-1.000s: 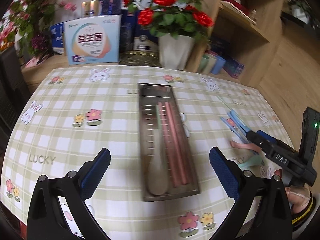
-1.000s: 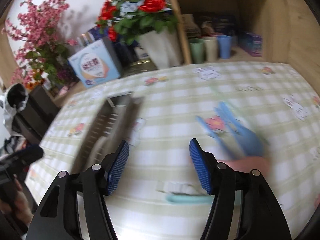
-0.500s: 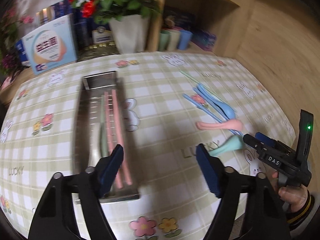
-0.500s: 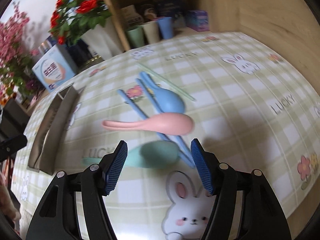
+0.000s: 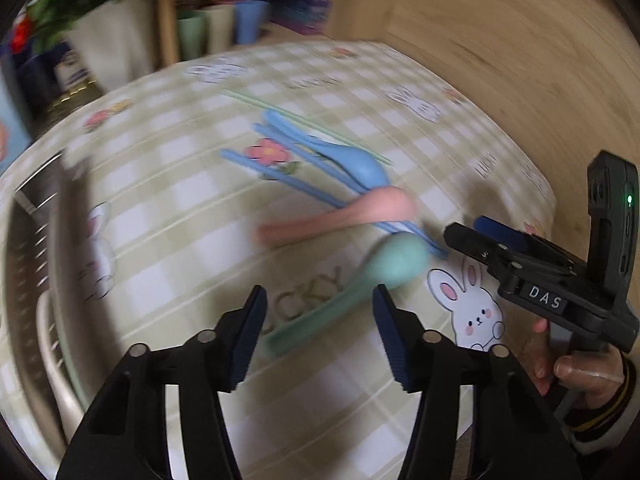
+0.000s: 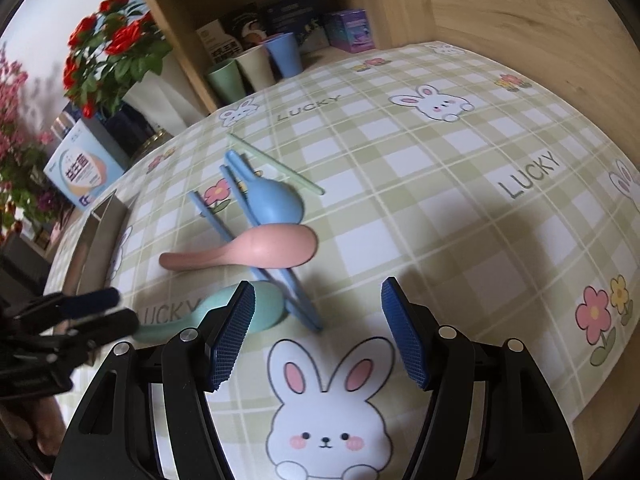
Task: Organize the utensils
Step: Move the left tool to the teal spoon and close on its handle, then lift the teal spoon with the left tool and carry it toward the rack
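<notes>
Loose utensils lie on the checked tablecloth: a green spoon (image 5: 384, 268) (image 6: 268, 304), a pink spoon (image 5: 352, 212) (image 6: 260, 248), a blue spoon (image 5: 352, 160) (image 6: 276, 204), blue chopsticks (image 6: 216, 220) and a green chopstick (image 6: 276, 164). My left gripper (image 5: 318, 320) (image 6: 120, 310) hangs over the green spoon's handle; its jaws are closing, the handle lies between them, and the pads are still apart from it. My right gripper (image 6: 320, 320) (image 5: 468, 230) stands open just short of the blue chopsticks' near ends, beside the green spoon's bowl, and holds nothing.
A metal tray (image 5: 24, 280) (image 6: 100, 240) lies at the left with a beige spoon (image 5: 52, 340) in it. At the back stand a wooden shelf with cups (image 6: 256, 68), a white vase of red roses (image 6: 116, 48) and a box (image 6: 80, 168). The table's edge runs close on the right.
Both grippers swung right, away from the tray, and came down over the loose utensils. The left jaws have narrowed around the green spoon's handle. The right jaws kept their width.
</notes>
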Motion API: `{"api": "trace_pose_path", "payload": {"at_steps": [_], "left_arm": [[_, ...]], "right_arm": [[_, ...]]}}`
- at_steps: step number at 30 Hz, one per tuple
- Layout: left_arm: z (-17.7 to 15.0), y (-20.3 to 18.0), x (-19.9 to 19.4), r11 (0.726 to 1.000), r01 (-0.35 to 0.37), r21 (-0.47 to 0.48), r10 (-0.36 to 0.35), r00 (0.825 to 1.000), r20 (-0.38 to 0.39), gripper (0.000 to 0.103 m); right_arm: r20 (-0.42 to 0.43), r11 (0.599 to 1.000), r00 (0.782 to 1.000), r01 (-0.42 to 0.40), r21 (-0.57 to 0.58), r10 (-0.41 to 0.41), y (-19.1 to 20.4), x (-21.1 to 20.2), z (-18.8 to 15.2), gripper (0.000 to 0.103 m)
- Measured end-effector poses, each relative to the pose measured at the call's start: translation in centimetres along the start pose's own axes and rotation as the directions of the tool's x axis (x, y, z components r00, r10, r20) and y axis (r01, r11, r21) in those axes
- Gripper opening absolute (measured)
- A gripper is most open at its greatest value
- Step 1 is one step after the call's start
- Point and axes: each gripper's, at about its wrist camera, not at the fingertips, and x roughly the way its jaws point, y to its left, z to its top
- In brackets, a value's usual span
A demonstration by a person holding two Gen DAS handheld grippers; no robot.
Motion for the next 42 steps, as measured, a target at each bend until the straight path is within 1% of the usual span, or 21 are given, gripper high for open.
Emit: {"api": "trace_pose_path", "payload": {"at_steps": [2,4,7,8,11,13,16,19,22,23,25,30,33,38,40,42], "left_arm": [[0.4,-0.6,0.8,0.999,0.03,0.037,-0.029,0.999,-0.014,0.044],[0.4,-1.4,1.5,0.994,0.062,0.093,-0.059,0.998,-0.037,0.043],[0.2,-2.7,2.4,0.979,0.079,0.189,-0.066,0.995,-0.071,0.043],[0.1,-2.9,2.7,0.975,0.081,0.207,-0.066,0.995,-0.08,0.043],[-0.2,-3.7,3.5,0.963,0.068,0.262,-0.045,0.994,-0.096,0.042],[-0.3,-3.9,3.6,0.958,0.044,0.283,-0.021,0.996,-0.083,0.041],[-0.2,-3.9,4.5,0.958,0.01,0.286,0.016,0.996,-0.088,0.032],[0.0,-3.9,4.6,0.956,-0.018,0.292,0.038,0.997,-0.065,0.026],[0.2,-4.0,4.7,0.959,-0.034,0.283,0.054,0.997,-0.062,0.024],[0.2,-3.9,4.7,0.96,-0.039,0.278,0.058,0.997,-0.06,0.02],[0.1,-3.6,4.5,0.968,-0.039,0.248,0.055,0.997,-0.06,0.015],[-1.1,-2.9,3.6,0.985,-0.006,0.17,0.018,0.998,-0.066,0.015],[-2.1,-2.3,2.9,0.993,0.0,0.115,0.008,0.998,-0.062,0.015],[-3.7,-1.1,1.6,0.999,-0.018,0.047,0.02,0.999,-0.043,0.014],[-4.2,-0.7,1.2,1.0,-0.012,0.019,0.013,0.999,-0.042,0.015],[-4.6,-0.6,0.9,0.999,-0.031,0.015,0.032,0.999,-0.041,0.015]], "right_arm": [[0.002,1.0,1.0,0.0,0.022,0.0,-0.5,0.0,0.1,0.064],[-0.001,0.999,1.0,0.0,0.037,0.0,-0.8,0.1,0.1,0.064],[-0.007,0.999,1.0,0.002,0.05,-0.002,-1.1,0.3,0.1,0.064],[-0.009,0.999,1.0,0.004,0.053,-0.003,-1.1,0.4,0.1,0.064],[-0.014,0.998,1.0,0.004,0.058,-0.003,-1.2,0.6,0.1,0.064],[-0.016,0.998,1.0,0.004,0.066,-0.003,-1.3,0.6,0.1,0.064],[-0.017,0.997,1.0,0.004,0.073,-0.003,-1.4,0.7,0.1,0.064],[-0.019,0.997,1.0,0.004,0.073,-0.002,-1.4,0.7,0.1,0.064],[-0.022,0.997,1.0,0.004,0.075,-0.002,-1.4,0.8,0.0,0.064],[-0.021,0.997,1.0,0.004,0.075,-0.002,-1.5,0.8,0.0,0.064],[-0.019,0.997,1.0,0.003,0.074,-0.002,-1.5,0.8,0.0,0.064],[-0.019,0.997,1.0,0.005,0.076,-0.003,-1.5,1.0,0.0,0.064],[-0.02,0.998,1.0,0.004,0.069,-0.002,-1.4,1.0,0.0,0.064],[-0.019,0.998,1.0,0.006,0.056,-0.005,-1.2,0.9,-0.2,0.064],[-0.018,0.999,1.0,0.007,0.048,-0.006,-1.1,0.9,-0.3,0.064],[-0.018,0.999,1.0,0.008,0.04,-0.007,-0.9,0.9,-0.3,0.064]]}}
